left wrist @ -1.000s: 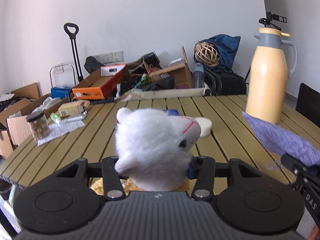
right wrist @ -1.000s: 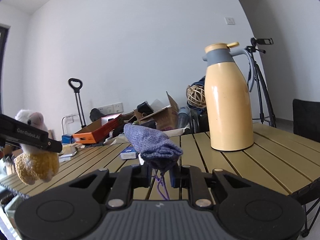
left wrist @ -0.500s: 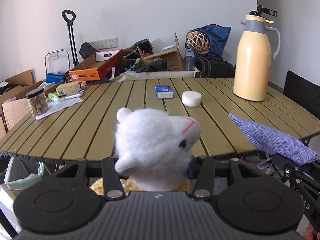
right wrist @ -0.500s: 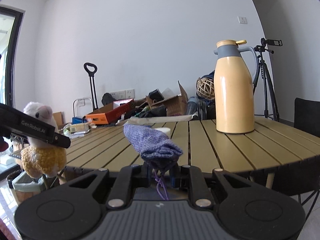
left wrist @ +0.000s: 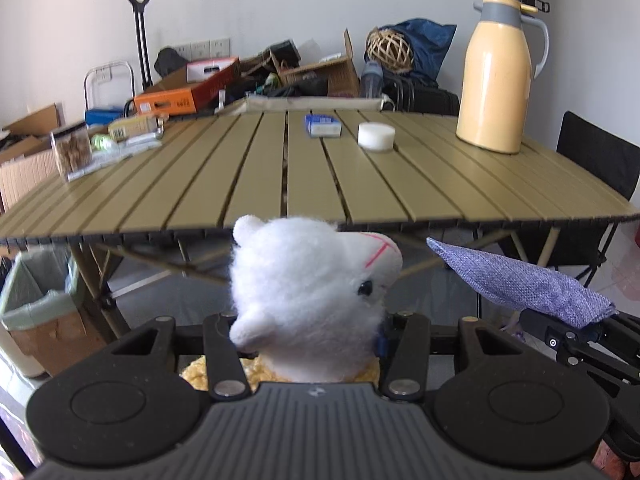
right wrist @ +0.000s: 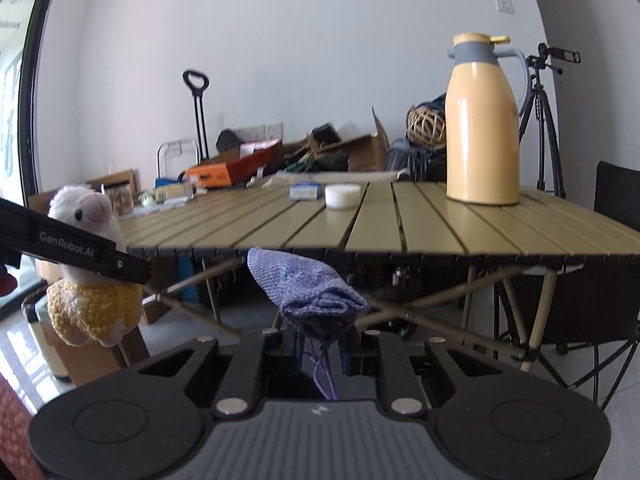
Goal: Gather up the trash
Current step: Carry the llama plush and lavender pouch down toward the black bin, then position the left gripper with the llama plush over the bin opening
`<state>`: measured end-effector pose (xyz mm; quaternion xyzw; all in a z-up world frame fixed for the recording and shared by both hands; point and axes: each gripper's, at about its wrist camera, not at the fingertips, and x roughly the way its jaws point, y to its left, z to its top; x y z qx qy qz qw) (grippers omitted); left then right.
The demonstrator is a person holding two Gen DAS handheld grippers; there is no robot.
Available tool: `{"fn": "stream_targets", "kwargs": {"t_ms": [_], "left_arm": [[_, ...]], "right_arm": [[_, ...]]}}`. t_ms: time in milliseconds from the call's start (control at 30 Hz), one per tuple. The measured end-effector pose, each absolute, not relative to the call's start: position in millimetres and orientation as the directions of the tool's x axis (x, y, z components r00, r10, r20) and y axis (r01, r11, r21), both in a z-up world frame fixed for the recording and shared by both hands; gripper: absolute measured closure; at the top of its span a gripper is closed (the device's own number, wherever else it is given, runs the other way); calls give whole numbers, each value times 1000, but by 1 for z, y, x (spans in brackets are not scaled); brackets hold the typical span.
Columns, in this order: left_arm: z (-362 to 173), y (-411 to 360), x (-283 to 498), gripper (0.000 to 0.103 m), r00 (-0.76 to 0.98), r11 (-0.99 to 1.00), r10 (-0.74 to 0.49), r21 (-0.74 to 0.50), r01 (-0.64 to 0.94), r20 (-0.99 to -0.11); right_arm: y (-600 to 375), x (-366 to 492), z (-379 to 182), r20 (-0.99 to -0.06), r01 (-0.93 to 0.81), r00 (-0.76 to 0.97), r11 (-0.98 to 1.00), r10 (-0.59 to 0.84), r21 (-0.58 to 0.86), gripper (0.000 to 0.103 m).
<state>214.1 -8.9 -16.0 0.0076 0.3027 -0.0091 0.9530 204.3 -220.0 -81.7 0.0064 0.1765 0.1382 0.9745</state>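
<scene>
Plush toy and purple pouch held off the bench edge

White-and-yellow plush toy is clamped in the left gripper, in front of and below the slatted bench near edge. Right gripper is clenched on a purple knit pouch, just right of the toy. On the bench: yellow thermos, white round puck, blue box. Lined bin sits at the bench's left.

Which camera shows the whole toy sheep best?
The right wrist view: the toy sheep appears whole, white head and yellow body, clamped in the left hand-held gripper. The left wrist view shows only its head from behind, body mostly hidden.
</scene>
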Motion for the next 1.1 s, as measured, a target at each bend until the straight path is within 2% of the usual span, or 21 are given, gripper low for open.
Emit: {"fn": "stream_targets", "kwargs": {"t_ms": [633,1100], "left_arm": [[-90,-6,211,54,721,1000,-26,-8,29,-692],[-138,4,224,54,619,999,-43,-28,33,-784]], "right_arm": [[-209,203,-133,-579,-259,783,965,229,32,87],[-206,220,-170,-715,-233,675,972,185,31,87]]}}
